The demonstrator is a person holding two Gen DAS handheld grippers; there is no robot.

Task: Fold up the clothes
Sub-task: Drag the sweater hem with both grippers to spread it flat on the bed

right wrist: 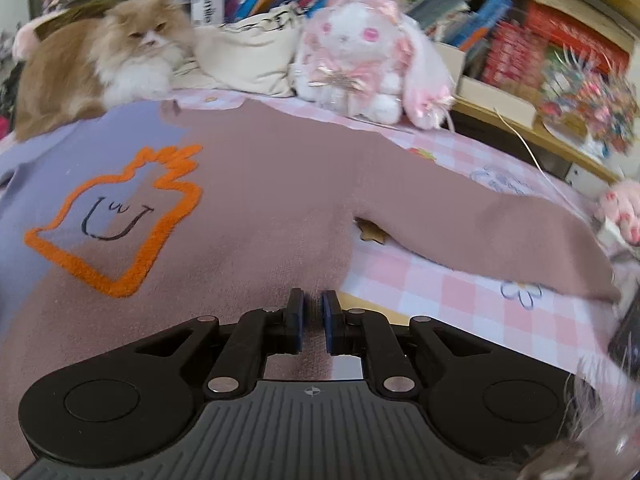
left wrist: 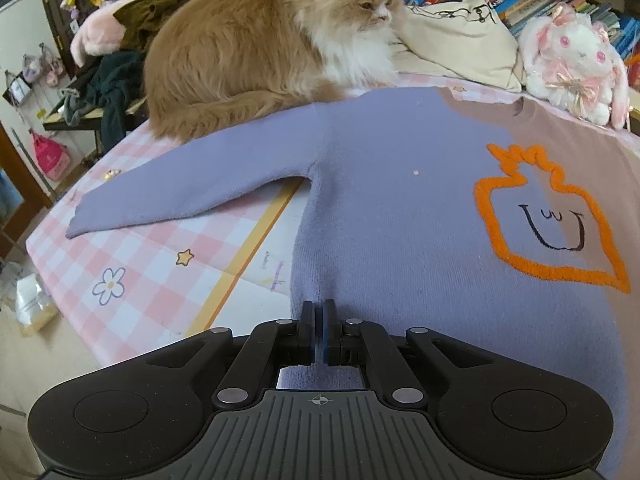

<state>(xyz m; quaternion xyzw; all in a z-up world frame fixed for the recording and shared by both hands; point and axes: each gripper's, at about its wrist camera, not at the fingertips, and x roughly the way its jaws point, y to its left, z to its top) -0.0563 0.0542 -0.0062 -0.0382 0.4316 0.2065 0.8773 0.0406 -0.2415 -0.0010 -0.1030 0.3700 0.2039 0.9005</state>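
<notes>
Sweater [left wrist: 400, 184] lies spread flat, front up, ahead of both grippers, long axis running away from the fingers. Left gripper [left wrist: 319, 320], pressed nearly together, sits at its lilac edge; right gripper [right wrist: 313, 312], slightly parted, at its mauve edge. Sleeves extend outward.

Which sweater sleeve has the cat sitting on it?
The lilac sleeve, near the left gripper; the cat rests on its shoulder end. The brown sleeve lies clear.
</notes>
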